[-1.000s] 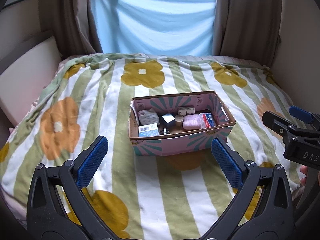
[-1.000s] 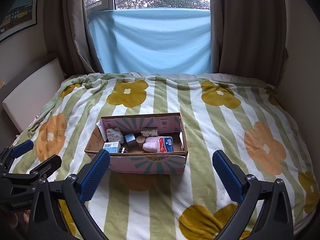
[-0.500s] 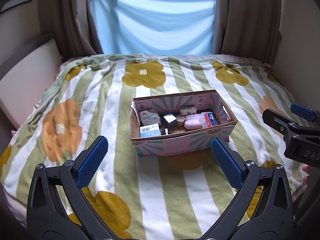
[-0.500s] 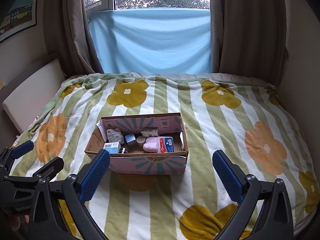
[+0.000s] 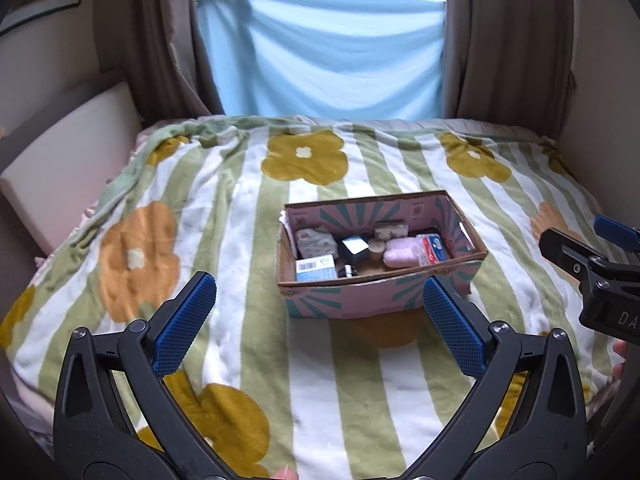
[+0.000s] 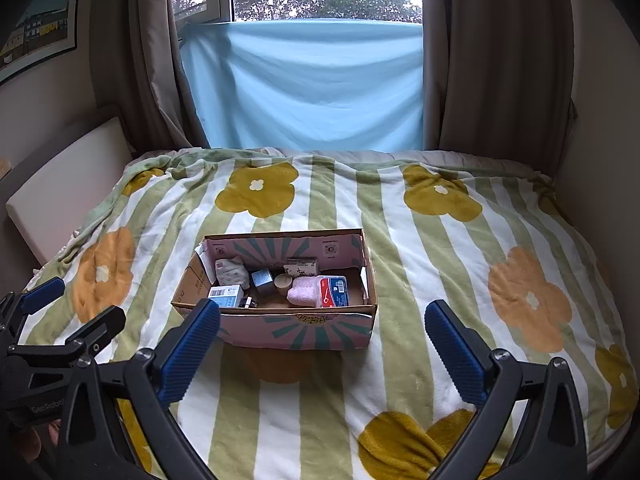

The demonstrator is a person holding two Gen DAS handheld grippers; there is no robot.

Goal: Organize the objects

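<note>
Over the last second the left claw has tilted up and eased slightly back from the cardboard box, which has stayed put on the bed; the right claw has barely moved; both gape wide, holding nothing. The small items all lie inside the box with none loose on the blanket; that fits sorting about to start or just finished.

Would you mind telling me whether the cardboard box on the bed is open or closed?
Open. The cardboard box has no lid over it, so the pink pack and blue carton inside show from above.
</note>
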